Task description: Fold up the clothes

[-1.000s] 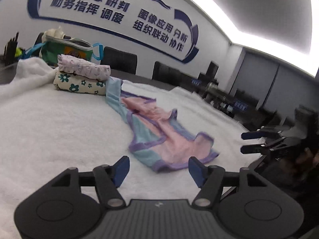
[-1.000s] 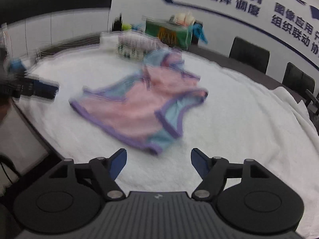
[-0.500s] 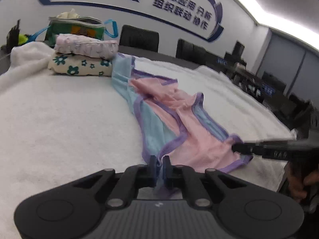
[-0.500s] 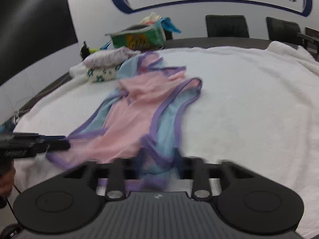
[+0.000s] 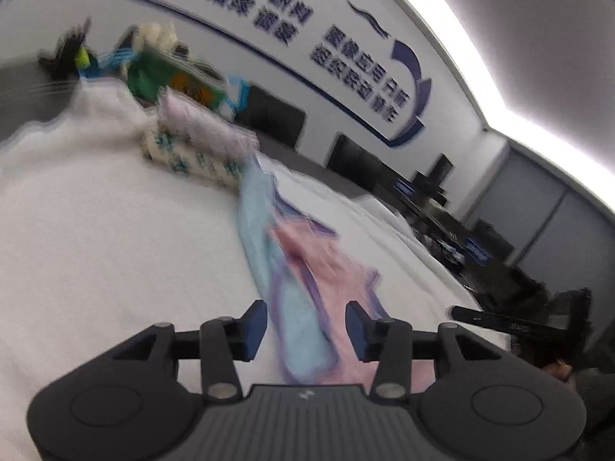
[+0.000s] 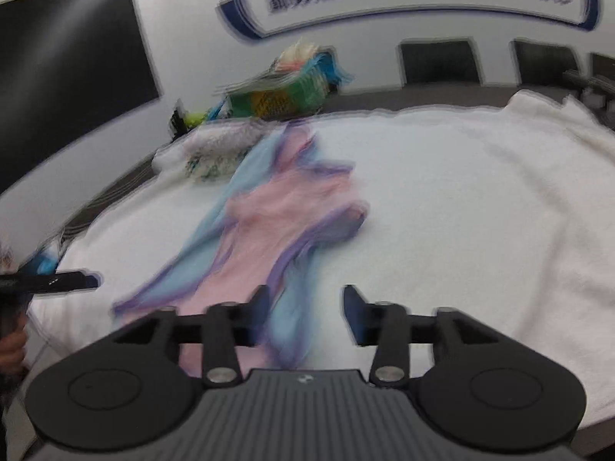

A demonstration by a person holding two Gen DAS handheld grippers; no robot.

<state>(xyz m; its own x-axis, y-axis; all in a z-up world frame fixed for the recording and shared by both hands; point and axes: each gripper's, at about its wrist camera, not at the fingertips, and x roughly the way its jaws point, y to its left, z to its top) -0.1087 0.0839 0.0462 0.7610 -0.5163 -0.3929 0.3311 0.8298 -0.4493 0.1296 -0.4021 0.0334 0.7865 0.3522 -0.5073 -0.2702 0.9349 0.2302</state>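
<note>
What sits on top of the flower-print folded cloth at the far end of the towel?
A folded pale pink-lilac cloth lies on the flower-print cloth, covering its top; only its side shows. Blur hides finer detail.

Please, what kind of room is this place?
Probably an office meeting room: a long table under a white blanket, black office chairs along the wall, and a large blue slogan sign above.

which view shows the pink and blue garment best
The right wrist view: nearly the whole pink and blue garment lies spread on the white blanket. The left wrist view shows it edge-on, narrow and blurred.
</note>
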